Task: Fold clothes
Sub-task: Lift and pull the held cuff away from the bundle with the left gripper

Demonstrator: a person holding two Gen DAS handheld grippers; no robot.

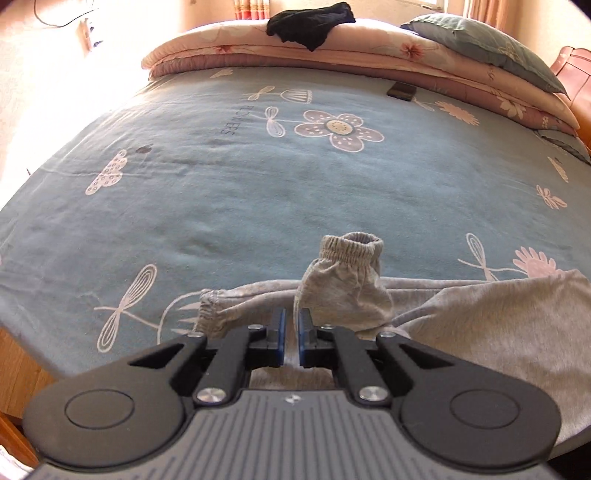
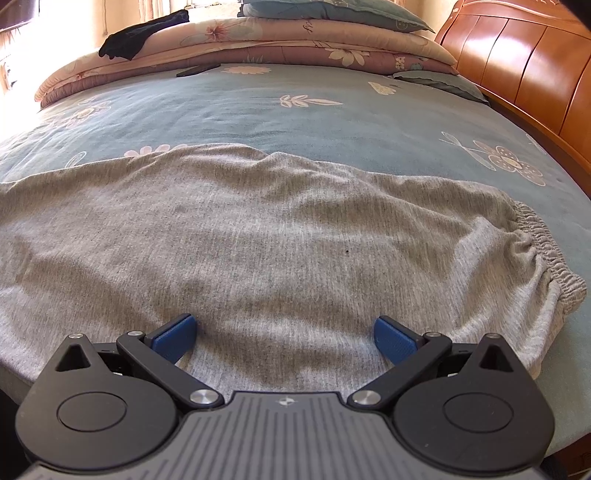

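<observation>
Grey sweatpants (image 2: 266,236) lie spread across the near part of the blue flowered bed sheet (image 2: 295,114); their elastic waistband (image 2: 543,243) is at the right in the right wrist view. My right gripper (image 2: 286,334) stands open just over the fabric with nothing between its blue pads (image 2: 393,341). In the left wrist view my left gripper (image 1: 291,334) is shut on the cloth of one pant leg (image 1: 343,291), whose elastic cuff (image 1: 351,243) stands up beyond the fingers. The second cuff (image 1: 212,314) lies flat to the left.
Folded pink floral quilts (image 1: 332,51) are stacked at the far side, topped by a black garment (image 1: 310,22) and a grey-blue pillow (image 1: 487,48). A dark phone-like object (image 1: 400,90) lies on the sheet (image 1: 258,184). A wooden headboard (image 2: 517,66) runs along the right.
</observation>
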